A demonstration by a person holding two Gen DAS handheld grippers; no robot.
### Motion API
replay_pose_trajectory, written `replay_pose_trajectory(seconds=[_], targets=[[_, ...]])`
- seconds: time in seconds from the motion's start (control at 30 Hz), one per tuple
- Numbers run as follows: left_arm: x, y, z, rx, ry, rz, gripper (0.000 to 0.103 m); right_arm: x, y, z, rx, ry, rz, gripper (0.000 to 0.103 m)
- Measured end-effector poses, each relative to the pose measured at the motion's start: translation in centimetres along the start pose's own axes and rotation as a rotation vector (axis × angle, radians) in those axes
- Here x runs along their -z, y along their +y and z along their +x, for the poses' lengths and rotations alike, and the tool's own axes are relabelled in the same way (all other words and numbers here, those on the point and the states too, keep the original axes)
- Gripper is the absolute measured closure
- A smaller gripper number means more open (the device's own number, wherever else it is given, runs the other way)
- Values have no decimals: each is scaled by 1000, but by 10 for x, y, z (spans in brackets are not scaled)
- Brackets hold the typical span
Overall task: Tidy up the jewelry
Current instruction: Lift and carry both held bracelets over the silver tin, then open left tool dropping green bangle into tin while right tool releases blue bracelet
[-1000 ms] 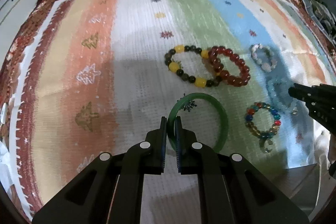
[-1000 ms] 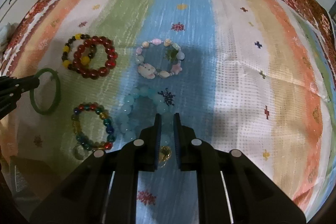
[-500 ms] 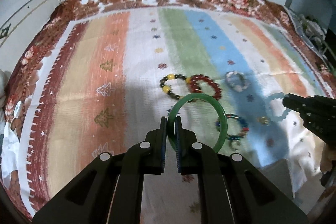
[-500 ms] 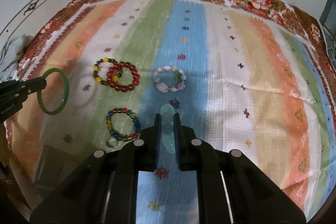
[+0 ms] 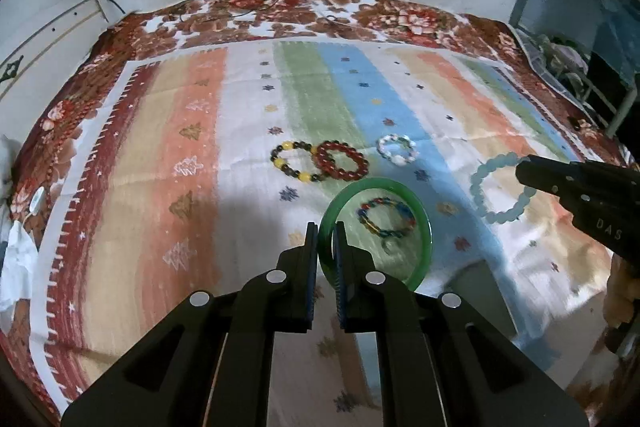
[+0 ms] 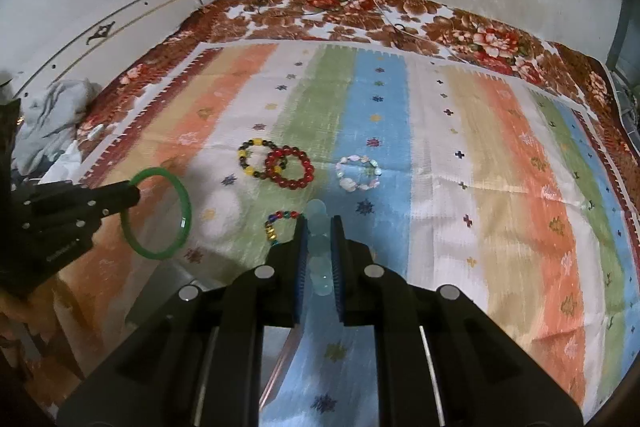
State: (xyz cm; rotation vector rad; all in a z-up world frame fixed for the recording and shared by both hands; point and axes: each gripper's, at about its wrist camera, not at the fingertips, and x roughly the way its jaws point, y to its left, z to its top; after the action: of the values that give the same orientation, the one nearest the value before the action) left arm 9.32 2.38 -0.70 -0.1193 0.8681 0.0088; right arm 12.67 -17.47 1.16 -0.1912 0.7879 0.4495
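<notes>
Change: both bracelets in the claws lay on the striped cloth (image 5: pixel 248 99) a second ago; now they hang clear above it, and the cloth sits lower and smaller in both views as the hands rise.
Left claw (image 5: pixel 326 243): closed tight on the rim of the green bangle (image 5: pixel 420 219), which stands up at frame centre with the multicoloured bead bracelet (image 5: pixel 386 217) showing through its ring.
Right claw (image 6: pixel 318 247): closed on the pale blue bead bracelet (image 6: pixel 318 227), centre of frame, seen edge-on.
Meaning for the task: two pieces are picked at once and appear ready to be carried off; no box or tray for them can be made out with certainty.
Left on the cloth: black-and-yellow bead bracelet (image 5: pixel 290 163) touching the red bead bracelet (image 5: pixel 342 161), the white-and-pink bracelet (image 5: pixel 396 149) near them on the blue stripe, and the multicoloured one lower down.
Left view only: the pale blue bracelet as a full ring at right, hanging from the right claw's tip.
Right view only: the green bangle as a full ring at left, and crumpled cloth at the left edge (image 6: pixel 52 123).
Both views: wall cables at top.
</notes>
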Motion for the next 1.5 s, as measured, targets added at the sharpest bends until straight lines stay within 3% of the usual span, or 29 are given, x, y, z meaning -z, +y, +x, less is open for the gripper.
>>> replay_pose_trajectory(seconds=[0.43, 1.17, 1.23, 1.27, 1.33, 1.5], targets=[[46, -24, -17, 20, 22, 57, 96, 51, 48, -33, -102, 16, -75, 90], [56, -45, -1, 40, 86, 118, 94, 60, 51, -17, -114, 76, -76, 90], [57, -46, 2, 45, 102, 122, 92, 60, 49, -15, -99, 75, -60, 85], [57, -47, 4, 37, 105, 123, 91, 60, 49, -14, -92, 75, -57, 72], [57, -47, 4, 20, 102, 131, 75, 60, 46, -14, -77, 65, -46, 55], [52, -34, 1, 27, 92, 76, 64, 57, 39, -12, -67, 66, -26, 54]])
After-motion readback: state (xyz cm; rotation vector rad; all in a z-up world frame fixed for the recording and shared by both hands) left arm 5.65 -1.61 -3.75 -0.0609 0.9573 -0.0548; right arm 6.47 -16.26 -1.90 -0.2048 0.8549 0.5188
